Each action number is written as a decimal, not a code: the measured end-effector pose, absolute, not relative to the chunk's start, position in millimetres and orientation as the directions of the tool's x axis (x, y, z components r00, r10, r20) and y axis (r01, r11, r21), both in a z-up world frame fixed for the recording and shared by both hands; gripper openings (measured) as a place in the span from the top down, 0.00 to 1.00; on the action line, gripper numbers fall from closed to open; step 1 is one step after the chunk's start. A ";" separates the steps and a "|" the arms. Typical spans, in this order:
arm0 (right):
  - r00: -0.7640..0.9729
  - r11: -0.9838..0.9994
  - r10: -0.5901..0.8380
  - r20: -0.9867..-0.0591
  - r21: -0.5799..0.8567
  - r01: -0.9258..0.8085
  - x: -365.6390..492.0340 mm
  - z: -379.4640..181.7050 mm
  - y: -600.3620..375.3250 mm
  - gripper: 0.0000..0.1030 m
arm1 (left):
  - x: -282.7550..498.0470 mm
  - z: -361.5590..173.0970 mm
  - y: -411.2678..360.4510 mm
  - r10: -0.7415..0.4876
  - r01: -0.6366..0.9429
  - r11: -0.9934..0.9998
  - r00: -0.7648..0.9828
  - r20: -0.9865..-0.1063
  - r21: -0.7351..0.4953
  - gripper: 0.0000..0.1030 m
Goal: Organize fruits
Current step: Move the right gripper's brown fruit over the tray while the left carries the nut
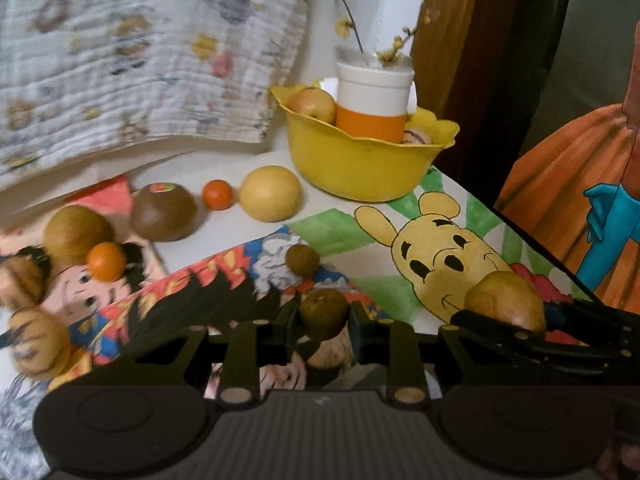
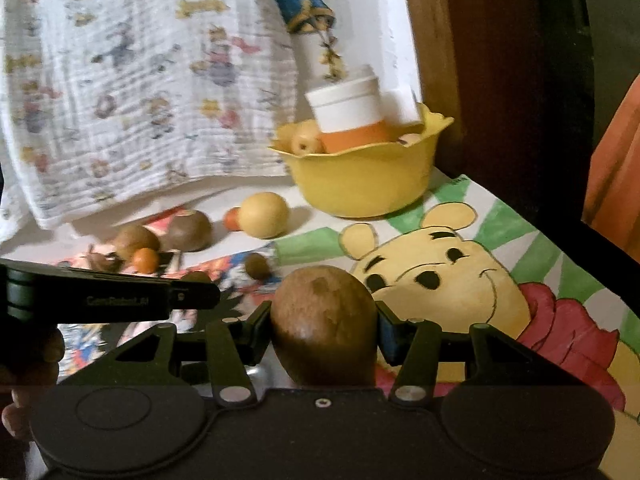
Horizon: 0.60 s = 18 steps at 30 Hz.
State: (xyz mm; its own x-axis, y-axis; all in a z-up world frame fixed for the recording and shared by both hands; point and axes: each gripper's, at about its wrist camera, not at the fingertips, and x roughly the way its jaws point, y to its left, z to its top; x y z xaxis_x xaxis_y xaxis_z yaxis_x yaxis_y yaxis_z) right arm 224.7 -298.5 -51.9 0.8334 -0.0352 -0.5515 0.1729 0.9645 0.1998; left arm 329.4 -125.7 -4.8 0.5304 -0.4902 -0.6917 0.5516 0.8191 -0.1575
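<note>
My left gripper (image 1: 323, 322) is shut on a small brownish-green fruit (image 1: 323, 308), held above cartoon drawings. In the right wrist view my right gripper (image 2: 325, 334) is shut on a large brown oval fruit (image 2: 320, 304), its pads pressing both sides. That fruit also shows at the lower right of the left wrist view. Further back stands a yellow bowl (image 1: 360, 168) that holds an apple (image 1: 314, 104), a white and orange cup (image 1: 374, 96) and another fruit. Loose fruits lie to its left: a yellow round one (image 1: 271, 193), a small orange (image 1: 217, 194) and a brown one (image 1: 164, 211).
More fruits lie at the left on the drawings: a brown one (image 1: 76, 234), an orange (image 1: 106, 261), a small brown ball (image 1: 303, 258). A printed cloth (image 1: 140, 60) hangs behind. A wooden post (image 1: 452, 28) and dark edge bound the right side. A bear drawing (image 2: 448, 276) covers the table.
</note>
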 end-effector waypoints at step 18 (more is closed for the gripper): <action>0.837 0.968 0.227 -0.498 0.213 -0.135 154.4 -42.7 -188.1 0.47 | 218.7 20.5 4.4 -0.395 0.402 0.904 0.656 -0.643 -0.144 0.72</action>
